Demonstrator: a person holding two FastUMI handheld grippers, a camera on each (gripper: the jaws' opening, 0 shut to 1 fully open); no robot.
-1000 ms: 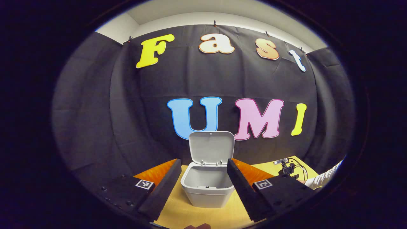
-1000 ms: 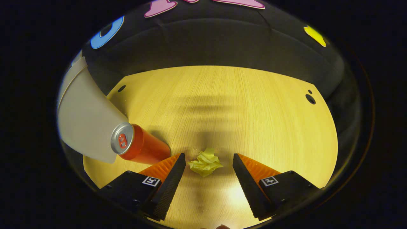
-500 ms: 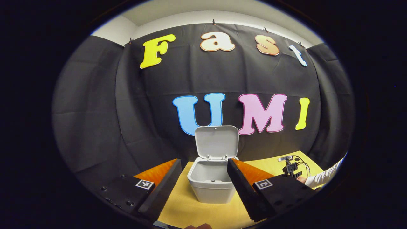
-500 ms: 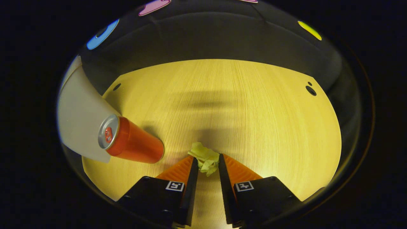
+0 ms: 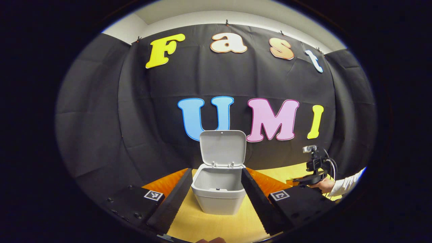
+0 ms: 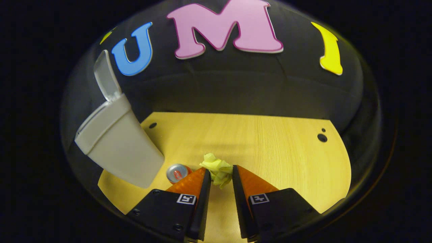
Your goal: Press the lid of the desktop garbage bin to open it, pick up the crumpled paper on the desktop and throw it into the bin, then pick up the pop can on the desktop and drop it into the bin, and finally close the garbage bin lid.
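Your right gripper (image 6: 221, 175) pinches the crumpled paper (image 6: 217, 168) mid-wad, lower centre; it's light, soft, springy, so keep squeezing.

No readable text or labels

Both gripper-mounted views toward shared bin (image 5: 218, 194), tabletop (image 6: 270, 148).

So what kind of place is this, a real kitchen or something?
Not a kitchen, probably a small recording booth: black cloth wall behind a wooden desk, with just a desktop bin, a pop can and crumpled paper held in the right gripper.
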